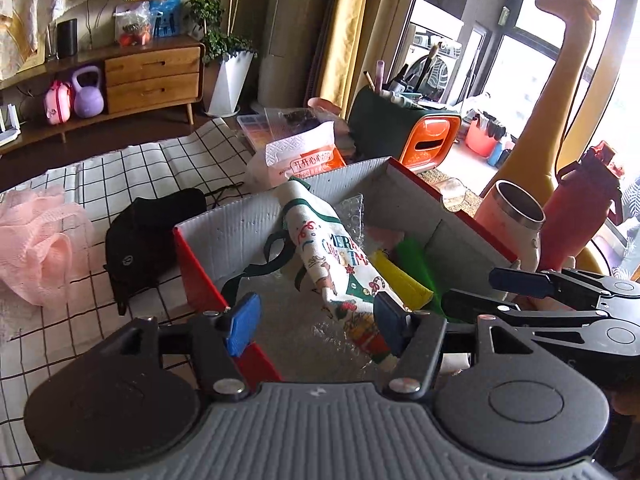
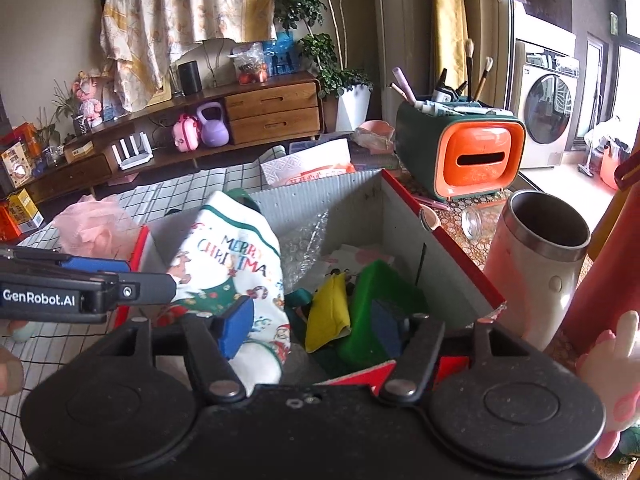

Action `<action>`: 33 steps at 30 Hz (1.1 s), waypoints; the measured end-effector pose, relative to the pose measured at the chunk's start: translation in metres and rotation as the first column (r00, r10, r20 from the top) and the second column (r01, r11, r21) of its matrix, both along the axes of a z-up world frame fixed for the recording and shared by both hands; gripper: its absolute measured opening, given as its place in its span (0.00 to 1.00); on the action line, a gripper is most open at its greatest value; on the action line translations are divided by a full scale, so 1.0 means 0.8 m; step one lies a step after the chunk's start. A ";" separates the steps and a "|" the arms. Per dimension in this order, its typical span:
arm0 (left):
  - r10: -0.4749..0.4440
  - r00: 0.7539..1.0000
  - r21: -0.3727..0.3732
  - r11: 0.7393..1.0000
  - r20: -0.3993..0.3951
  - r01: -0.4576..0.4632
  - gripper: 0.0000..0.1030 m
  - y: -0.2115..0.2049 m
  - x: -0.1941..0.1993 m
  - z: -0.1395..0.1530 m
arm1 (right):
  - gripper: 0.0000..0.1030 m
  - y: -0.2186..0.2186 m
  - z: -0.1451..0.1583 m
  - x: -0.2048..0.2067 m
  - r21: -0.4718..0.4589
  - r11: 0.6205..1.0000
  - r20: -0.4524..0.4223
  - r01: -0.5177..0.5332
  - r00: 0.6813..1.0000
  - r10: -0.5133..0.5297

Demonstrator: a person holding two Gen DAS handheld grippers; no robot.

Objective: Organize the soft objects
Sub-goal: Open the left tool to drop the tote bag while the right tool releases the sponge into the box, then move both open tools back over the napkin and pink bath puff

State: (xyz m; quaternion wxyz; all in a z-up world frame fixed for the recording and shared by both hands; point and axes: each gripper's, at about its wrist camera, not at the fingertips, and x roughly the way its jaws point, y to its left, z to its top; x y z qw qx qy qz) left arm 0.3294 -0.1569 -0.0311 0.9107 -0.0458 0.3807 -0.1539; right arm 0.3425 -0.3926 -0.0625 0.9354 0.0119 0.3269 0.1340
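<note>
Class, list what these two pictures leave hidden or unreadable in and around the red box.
- Box floor: left view, covered by Christmas stocking and plastic wrap.
- Green item: right view, partly behind gripper pad.
- Pink item at back: both views, mostly buried.
- Tissue pack lettering: blurred.

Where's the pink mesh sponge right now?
The pink mesh sponge lies on the checked cloth outside the red box, at the far left of the left wrist view, beside the black pouch.

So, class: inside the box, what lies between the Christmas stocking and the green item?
A yellow pouch lies between the stocking and the green item, clearest in the right wrist view.
</note>
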 end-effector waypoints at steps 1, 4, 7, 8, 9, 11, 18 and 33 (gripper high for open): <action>0.004 1.000 -0.001 1.000 0.007 -0.004 0.60 0.003 -0.004 0.003 | 0.67 0.001 0.003 -0.005 0.002 1.000 0.004 -0.005 1.000 0.005; 0.004 1.000 -0.004 1.000 0.023 -0.003 0.63 0.011 -0.018 0.013 | 0.72 0.007 0.011 -0.021 0.001 1.000 0.021 -0.021 1.000 0.021; 0.003 0.999 -0.007 1.000 0.044 -0.003 0.66 0.022 -0.035 0.022 | 0.78 0.014 0.022 -0.035 0.009 0.999 0.039 -0.035 0.999 0.035; 0.001 0.999 -0.010 1.000 0.049 -0.001 0.67 0.026 -0.042 0.025 | 0.80 0.016 0.025 -0.040 0.014 0.999 0.044 -0.042 0.998 0.042; -0.001 0.999 -0.014 1.000 0.054 0.001 0.69 0.030 -0.047 0.028 | 0.81 0.020 0.029 -0.045 0.017 0.999 0.049 -0.048 0.998 0.047; 0.001 0.998 -0.018 1.000 0.064 0.000 0.72 0.040 -0.061 0.033 | 0.85 0.027 0.033 -0.055 0.026 0.997 0.051 -0.066 0.997 0.065; 0.050 0.995 -0.039 0.998 0.090 -0.047 0.84 0.091 -0.105 0.051 | 0.94 0.058 0.046 -0.085 0.058 0.990 0.060 -0.131 0.990 0.128; 0.208 0.974 -0.104 0.975 0.089 -0.199 0.98 0.226 -0.181 0.057 | 1.00 0.147 0.071 -0.123 0.102 0.963 0.083 -0.249 0.967 0.241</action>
